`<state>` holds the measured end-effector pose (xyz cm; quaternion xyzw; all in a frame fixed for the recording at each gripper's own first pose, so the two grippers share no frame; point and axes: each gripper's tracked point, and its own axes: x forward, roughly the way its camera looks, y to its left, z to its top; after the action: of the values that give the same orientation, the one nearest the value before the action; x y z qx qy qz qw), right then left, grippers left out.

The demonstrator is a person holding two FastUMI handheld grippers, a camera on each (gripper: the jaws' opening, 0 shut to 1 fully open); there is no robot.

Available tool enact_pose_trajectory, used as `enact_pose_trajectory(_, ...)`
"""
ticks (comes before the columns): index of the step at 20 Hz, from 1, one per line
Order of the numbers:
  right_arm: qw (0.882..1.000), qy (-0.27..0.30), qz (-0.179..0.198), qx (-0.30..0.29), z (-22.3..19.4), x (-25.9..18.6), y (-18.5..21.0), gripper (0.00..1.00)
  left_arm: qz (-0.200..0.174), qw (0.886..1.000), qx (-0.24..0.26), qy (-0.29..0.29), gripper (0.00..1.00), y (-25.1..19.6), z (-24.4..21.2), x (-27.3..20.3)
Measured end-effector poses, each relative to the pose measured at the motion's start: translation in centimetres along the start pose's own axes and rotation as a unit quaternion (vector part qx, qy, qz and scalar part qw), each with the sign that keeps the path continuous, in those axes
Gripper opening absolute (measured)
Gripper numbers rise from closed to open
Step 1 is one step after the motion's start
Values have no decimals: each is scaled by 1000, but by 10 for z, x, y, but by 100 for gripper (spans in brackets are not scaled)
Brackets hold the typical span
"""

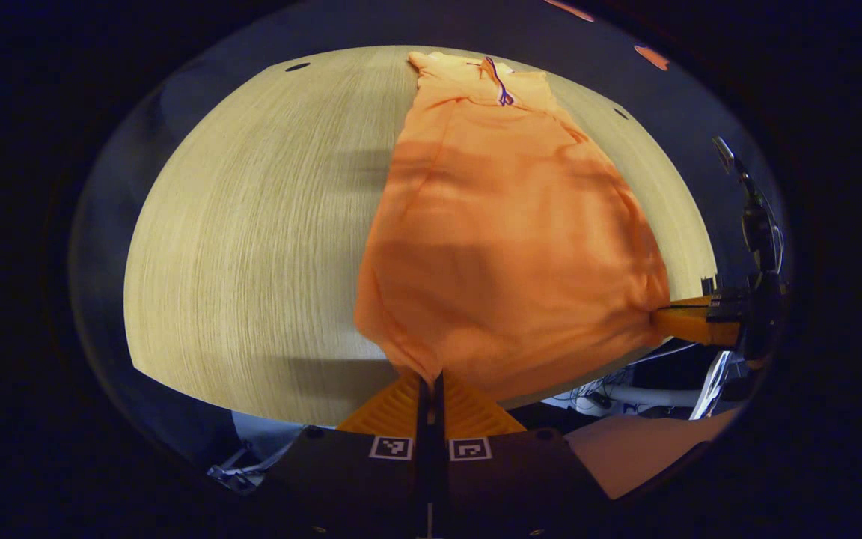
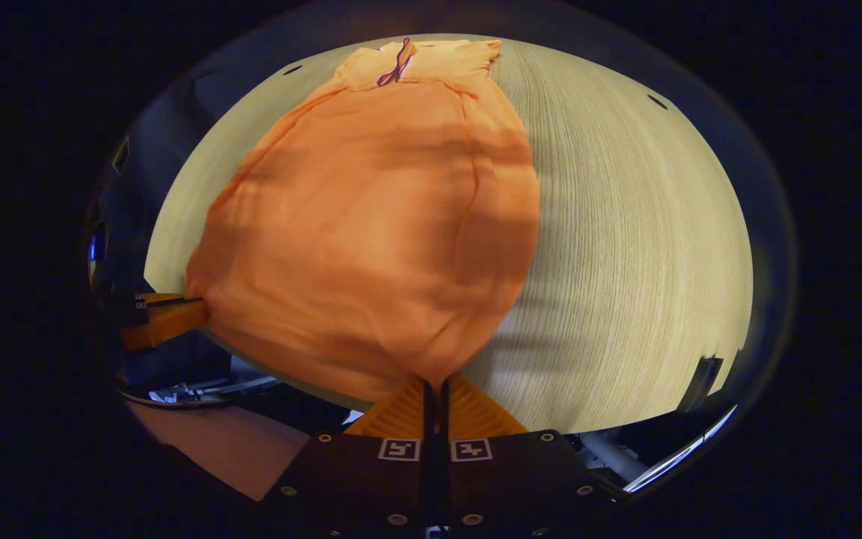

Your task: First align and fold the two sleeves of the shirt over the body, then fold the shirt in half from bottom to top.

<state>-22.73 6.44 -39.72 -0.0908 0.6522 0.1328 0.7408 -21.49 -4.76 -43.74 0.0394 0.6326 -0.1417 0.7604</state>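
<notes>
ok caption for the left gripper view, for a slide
Left gripper pinches the orange shirt's bottom hem at the wooden table's near edge.

At bottom center my left gripper (image 1: 431,382) is pinching the orange shirt's (image 1: 506,247) hem corner; at right my right gripper (image 1: 670,318) is gripping the other corner over the worktop (image 1: 251,247).

The orange shirt (image 1: 506,247) lies lengthwise on the pale wooden bench (image 1: 251,247), collar at the top of the frame with a dark cord at the neck. Its sleeves are folded in, leaving a long narrow shape. Both bottom corners are lifted and pulled taut at the bench's near edge, low in the frame.
</notes>
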Motion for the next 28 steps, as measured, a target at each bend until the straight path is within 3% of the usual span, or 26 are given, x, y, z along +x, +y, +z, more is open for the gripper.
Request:
enact_pose_trajectory(9, 995, -98, 19, 10, 88, -68, 1, 1, -28, 995, -14, -90, 3, -8, 88, -54)
enact_pose_trajectory(17, 984, -177, 18, 30, 184, -101, -15, 0, -17, 985, 15, -171, 3, 5, 191, -89)
enact_pose_trajectory(18, 982, -185, 19, 30, 195, -106, -16, 5, -15, 983, 21, -179, 4, 5, 207, -89)
enact_pose_trajectory(19, 980, -194, 18, 29, 207, -111, -18, 0, -14, 982, 27, -188, 4, 6, 222, -91)
enact_pose_trajectory(28, 964, -265, -18, 16, 328, -131, -51, 1, 3, 957, 63, -282, 4, 1, 375, -101)
